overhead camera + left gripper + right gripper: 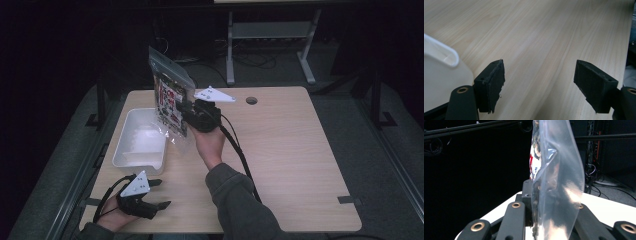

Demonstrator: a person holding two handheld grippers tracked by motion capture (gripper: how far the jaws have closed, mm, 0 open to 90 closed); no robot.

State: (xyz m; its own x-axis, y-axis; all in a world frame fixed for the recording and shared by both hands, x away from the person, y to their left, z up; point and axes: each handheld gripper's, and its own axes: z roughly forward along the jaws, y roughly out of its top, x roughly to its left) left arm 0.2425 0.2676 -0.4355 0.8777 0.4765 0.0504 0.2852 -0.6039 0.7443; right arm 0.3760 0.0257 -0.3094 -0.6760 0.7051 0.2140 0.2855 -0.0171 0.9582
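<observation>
While our right forearm reaches up from the bottom of the high view, sleeve bent at the elbow, the right gripper [192, 116] is raised over the middle of the wooden table [290, 150] with its jaws pinching a clear plastic bag [170, 97] that holds a printed packet. We carry the bag upright, its top corner past the table's far edge and its lower end hanging just beside the white plastic bin [140, 142]. That bin sits at the table's left side, close to the left edge. Our left hand [112, 217] rests low at the near left corner, and the left gripper [159, 194] points right along the near edge with its jaws spread, nothing between them. We see wide bare tabletop to the right of the cable, out to the right edge and the round hole near the far edge.

From the left gripper view we see both jaws well apart above plain wood grain, the bin's [441, 72] rounded rim corner just beside the left-hand jaw. Bare table runs ahead to its edge at the picture's right.

From the right gripper view the bag [559, 182] stands edge-on, clamped between our two jaws, its printed packet showing red and white inside. A pale table corner lies below, with dark room beyond.
</observation>
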